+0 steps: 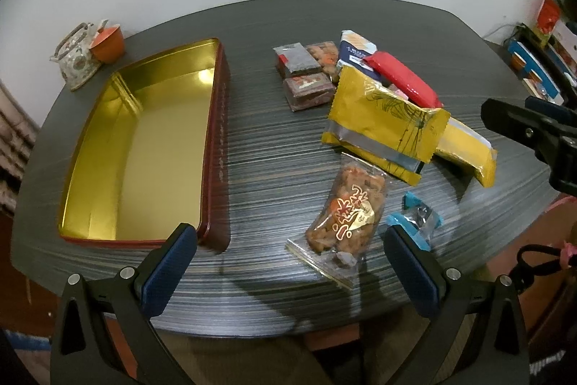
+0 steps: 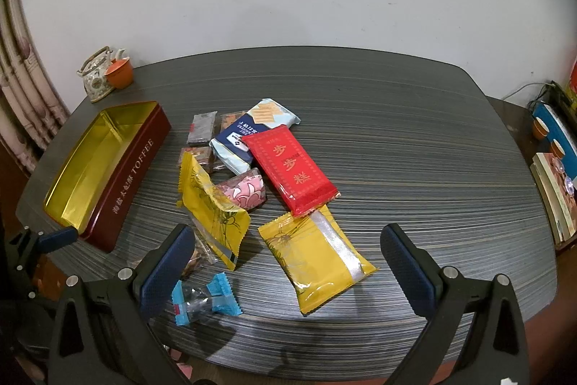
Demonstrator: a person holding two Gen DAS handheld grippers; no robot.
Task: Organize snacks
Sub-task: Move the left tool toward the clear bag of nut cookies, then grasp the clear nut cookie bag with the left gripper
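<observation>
An open toffee tin (image 2: 135,168) sits with nothing visible inside it at the left of a dark striped table (image 2: 414,139), a sign that the sorting has, by all appearances, yet to begin. Every snack lies loose to the right of the tin: nearest it a yellow pack (image 2: 212,204), then a red pack (image 2: 288,168), a second yellow pack (image 2: 317,258), a blue-and-white cracker pack (image 2: 238,136), a pink sweet (image 2: 247,192), small brown bars (image 2: 202,128), a clear bag of brittle (image 1: 346,211) and a blue-wrapped candy (image 2: 203,298). The left gripper (image 1: 288,273) and right gripper (image 2: 286,273) both hover with jaws spread wide, holding nothing.
</observation>
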